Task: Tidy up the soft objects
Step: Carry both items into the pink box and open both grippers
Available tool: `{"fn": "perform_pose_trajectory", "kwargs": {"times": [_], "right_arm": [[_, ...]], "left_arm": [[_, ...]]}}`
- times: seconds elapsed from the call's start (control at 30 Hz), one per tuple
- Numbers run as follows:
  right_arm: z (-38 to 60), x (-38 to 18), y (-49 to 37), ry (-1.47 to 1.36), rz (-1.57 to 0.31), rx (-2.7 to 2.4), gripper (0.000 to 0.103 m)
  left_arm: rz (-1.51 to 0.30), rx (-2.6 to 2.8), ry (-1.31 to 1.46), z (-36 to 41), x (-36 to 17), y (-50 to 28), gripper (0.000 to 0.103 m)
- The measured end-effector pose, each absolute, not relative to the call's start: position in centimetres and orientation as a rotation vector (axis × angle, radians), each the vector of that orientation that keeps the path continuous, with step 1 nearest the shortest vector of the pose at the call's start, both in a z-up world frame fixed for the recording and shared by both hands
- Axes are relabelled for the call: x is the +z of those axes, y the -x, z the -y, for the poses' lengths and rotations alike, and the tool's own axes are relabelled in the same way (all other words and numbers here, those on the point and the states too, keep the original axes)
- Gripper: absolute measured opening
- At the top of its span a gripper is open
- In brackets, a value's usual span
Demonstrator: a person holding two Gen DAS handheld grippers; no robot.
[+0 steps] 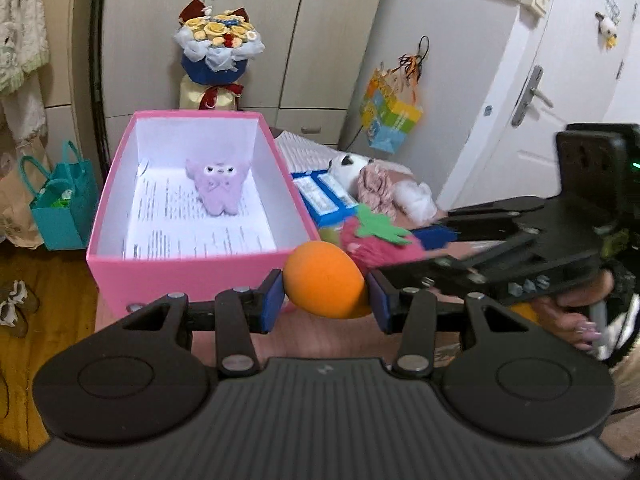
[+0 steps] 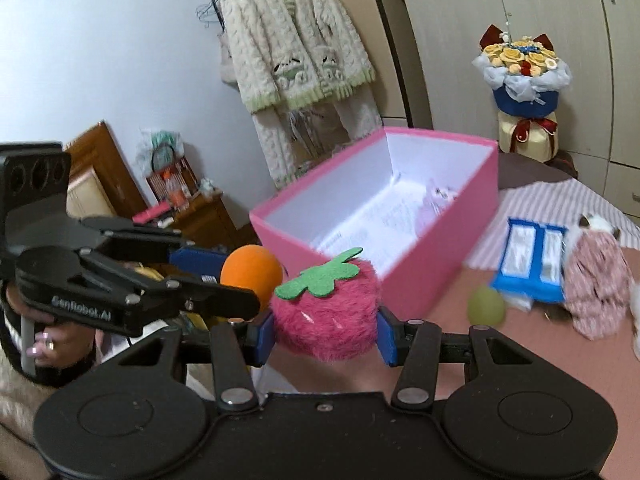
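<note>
My left gripper is shut on an orange soft ball, held just in front of the open pink box. A purple plush toy lies inside the box on printed paper. My right gripper is shut on a fuzzy pink strawberry plush with a green felt leaf, near the box's corner. The strawberry and right gripper also show in the left wrist view, and the orange ball in the right wrist view.
A green ball, a blue-edged packet and a doll in a pink dress lie on the pink surface right of the box. A flower bouquet stands behind it. A teal bag sits on the floor at left.
</note>
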State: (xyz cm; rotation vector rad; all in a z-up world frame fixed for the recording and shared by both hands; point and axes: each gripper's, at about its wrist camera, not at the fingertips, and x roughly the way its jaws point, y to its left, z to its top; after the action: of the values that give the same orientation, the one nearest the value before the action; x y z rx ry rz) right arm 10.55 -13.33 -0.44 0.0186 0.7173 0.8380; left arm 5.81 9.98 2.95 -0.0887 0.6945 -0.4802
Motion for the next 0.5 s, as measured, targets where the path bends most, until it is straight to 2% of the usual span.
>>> {"fn": "perform_pose_trajectory", "kwargs": {"times": [0.23,0.5], "right_arm": [[11.3,2.6,-14.7,-0.031,-0.700,0.829,0.055],[8.8,3.1,-20.7,0.049,-0.629,0.774,0.055]], "left_arm": [[-0.611,-0.476,0.069,-11.4,6.3,-7.1,0.045],[-0.605,-0.414,0.100,-12.9,6.0,-13.0,0.045]]}}
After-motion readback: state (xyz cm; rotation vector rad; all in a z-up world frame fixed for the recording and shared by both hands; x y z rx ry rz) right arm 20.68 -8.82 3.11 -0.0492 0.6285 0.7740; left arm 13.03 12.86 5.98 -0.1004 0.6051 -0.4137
